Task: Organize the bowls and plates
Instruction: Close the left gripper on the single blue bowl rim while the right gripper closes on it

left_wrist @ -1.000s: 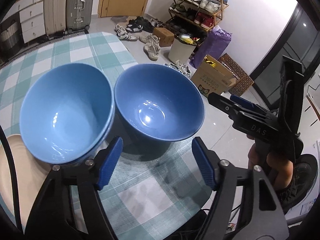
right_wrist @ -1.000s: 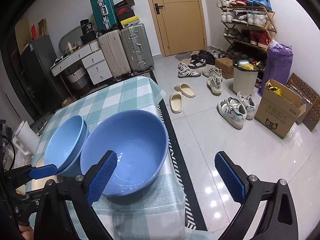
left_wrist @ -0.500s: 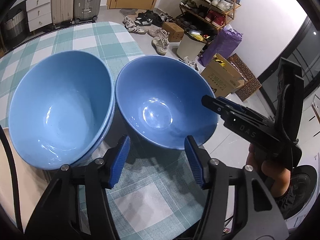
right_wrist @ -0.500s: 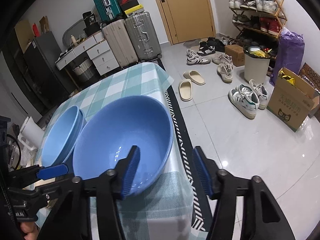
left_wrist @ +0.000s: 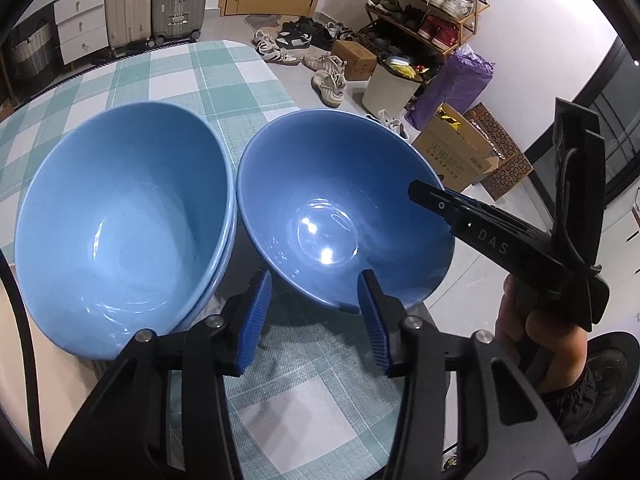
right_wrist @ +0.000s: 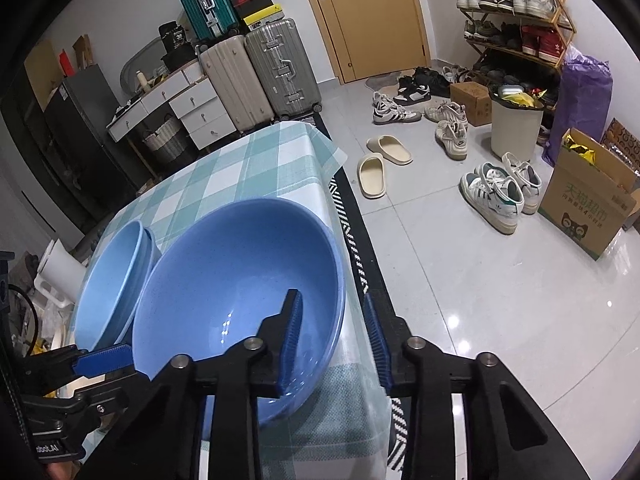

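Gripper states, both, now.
Left gripper: open, jaws just been closing, astride the darker bowl's near rim, not pressing.
Right gripper: open, jaws just been closing, astride the darker bowl's side rim.

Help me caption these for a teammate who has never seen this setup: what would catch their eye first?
Two big blue bowls on a green-checked tablecloth fill both views: a stacked bowl pair and beside it a single bowl near the table's edge. Both grippers straddle that single bowl's rim, the left gripper at one side, the right gripper at another, jaws just closing. Behind, shoes litter the tiled floor.
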Motion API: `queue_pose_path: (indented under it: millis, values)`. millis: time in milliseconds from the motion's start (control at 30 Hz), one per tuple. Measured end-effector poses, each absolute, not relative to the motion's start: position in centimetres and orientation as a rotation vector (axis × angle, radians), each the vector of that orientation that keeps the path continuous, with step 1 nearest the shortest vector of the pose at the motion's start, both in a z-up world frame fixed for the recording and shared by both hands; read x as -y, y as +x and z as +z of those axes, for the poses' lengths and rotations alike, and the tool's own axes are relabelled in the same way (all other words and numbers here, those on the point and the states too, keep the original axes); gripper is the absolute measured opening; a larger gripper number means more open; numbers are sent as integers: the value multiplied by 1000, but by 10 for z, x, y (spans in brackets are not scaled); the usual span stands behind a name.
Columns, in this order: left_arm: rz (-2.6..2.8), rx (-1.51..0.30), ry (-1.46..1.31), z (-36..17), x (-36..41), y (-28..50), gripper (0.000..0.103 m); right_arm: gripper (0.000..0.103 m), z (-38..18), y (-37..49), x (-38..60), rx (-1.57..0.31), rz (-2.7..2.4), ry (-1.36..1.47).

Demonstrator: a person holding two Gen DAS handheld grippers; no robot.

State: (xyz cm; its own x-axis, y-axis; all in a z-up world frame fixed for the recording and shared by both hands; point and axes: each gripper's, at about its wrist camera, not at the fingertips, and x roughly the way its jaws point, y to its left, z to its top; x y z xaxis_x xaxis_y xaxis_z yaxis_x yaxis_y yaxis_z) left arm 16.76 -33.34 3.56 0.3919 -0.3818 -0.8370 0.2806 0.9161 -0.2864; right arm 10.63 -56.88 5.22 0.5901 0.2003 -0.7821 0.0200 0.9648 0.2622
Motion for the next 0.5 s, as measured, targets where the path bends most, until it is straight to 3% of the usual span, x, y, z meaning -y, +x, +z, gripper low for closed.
queue_pose_path:
  millis: [200, 500]
  values:
    - [-407, -1088, -80, 30, 336, 172, 34, 19, 51, 107, 569, -935, 101, 250]
    - [-383, -1068, -35, 29, 339, 174, 32, 16, 50, 108, 564, -932, 115, 231]
